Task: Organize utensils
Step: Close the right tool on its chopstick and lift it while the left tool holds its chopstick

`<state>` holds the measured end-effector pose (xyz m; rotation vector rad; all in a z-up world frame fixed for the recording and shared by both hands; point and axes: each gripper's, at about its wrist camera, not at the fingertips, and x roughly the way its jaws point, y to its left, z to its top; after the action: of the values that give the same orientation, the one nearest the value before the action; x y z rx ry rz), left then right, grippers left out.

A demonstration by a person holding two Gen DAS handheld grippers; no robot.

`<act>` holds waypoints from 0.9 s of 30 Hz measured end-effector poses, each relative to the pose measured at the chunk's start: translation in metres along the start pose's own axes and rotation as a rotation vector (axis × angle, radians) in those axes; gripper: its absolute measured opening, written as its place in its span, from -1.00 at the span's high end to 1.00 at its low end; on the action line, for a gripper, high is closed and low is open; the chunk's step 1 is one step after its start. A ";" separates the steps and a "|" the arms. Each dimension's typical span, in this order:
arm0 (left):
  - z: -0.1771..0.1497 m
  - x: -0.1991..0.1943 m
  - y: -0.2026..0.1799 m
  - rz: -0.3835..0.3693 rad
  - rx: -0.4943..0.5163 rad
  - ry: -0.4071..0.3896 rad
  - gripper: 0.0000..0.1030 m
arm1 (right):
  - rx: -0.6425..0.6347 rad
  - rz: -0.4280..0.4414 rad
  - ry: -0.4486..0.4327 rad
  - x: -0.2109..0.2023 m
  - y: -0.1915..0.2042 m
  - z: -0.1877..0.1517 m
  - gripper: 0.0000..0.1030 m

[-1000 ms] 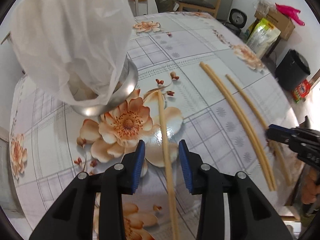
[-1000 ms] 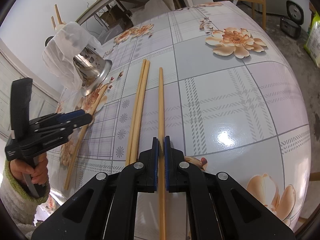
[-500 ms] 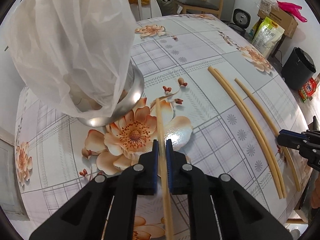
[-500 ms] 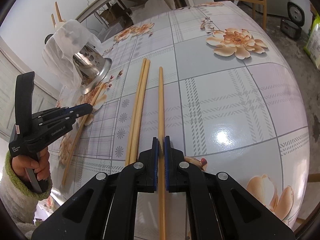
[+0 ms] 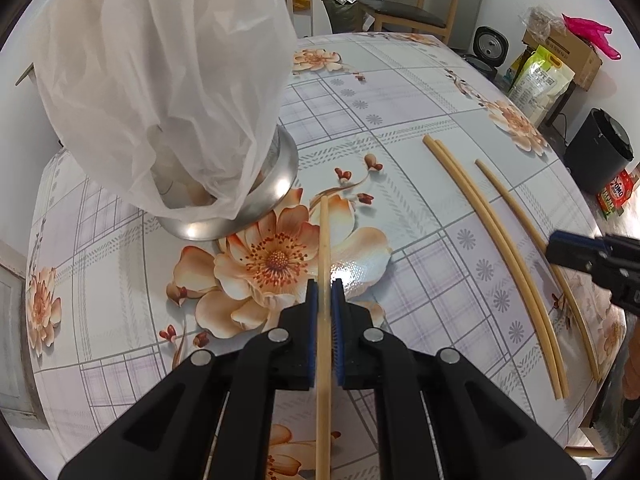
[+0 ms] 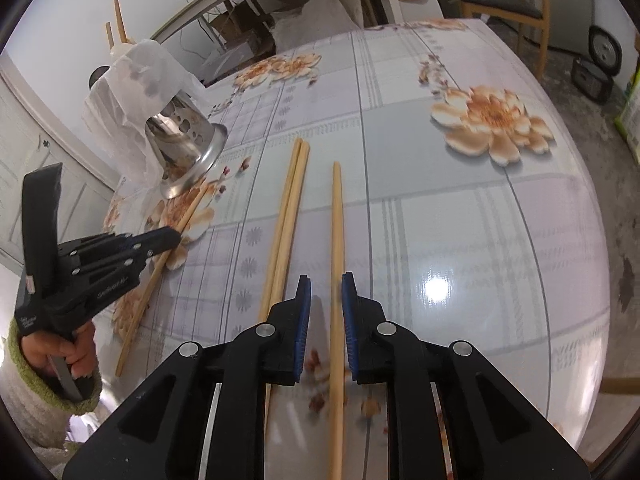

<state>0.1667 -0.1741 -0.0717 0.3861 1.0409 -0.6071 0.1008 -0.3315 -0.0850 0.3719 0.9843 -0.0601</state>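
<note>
My left gripper [image 5: 324, 286] is shut on a pale wooden chopstick [image 5: 325, 232] that lies on the flowered tablecloth and points toward the steel utensil holder [image 5: 276, 188], which is draped in a white plastic bag [image 5: 168, 80]. My right gripper [image 6: 326, 278] straddles a single chopstick [image 6: 337, 220]. Its jaws are opening and a gap shows on both sides of the stick. A pair of chopsticks [image 6: 288, 208] lies side by side just left of it. The right wrist view shows the left gripper [image 6: 170, 237] low on the table beside the holder [image 6: 188, 140].
The round table [image 6: 500, 240] drops off at the right onto a concrete floor. A wooden chair [image 5: 404, 8], a black bin [image 5: 600, 152], a cardboard box [image 5: 568, 56] and bags stand beyond the edge. A hand in a green-cuffed sleeve [image 6: 60, 360] holds the left gripper's handle.
My left gripper closed from wide open onto its chopstick. My right gripper's jaws, earlier clamped on the single chopstick, have parted from it.
</note>
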 end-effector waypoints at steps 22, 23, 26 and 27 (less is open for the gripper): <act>0.001 0.000 -0.003 0.025 0.015 -0.003 0.88 | -0.113 -0.139 -0.036 0.016 0.018 0.018 0.91; 0.001 0.000 -0.004 0.026 0.016 -0.003 0.88 | -0.098 -0.122 -0.043 0.012 0.016 0.018 0.91; 0.002 0.000 -0.005 0.032 0.018 -0.002 0.88 | -0.062 -0.085 -0.062 0.001 0.013 0.017 0.91; 0.002 0.000 -0.006 0.034 0.019 -0.003 0.88 | -0.049 -0.067 -0.068 -0.004 0.012 0.017 0.91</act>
<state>0.1646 -0.1799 -0.0712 0.4186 1.0247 -0.5870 0.1146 -0.3262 -0.0702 0.2903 0.9296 -0.1090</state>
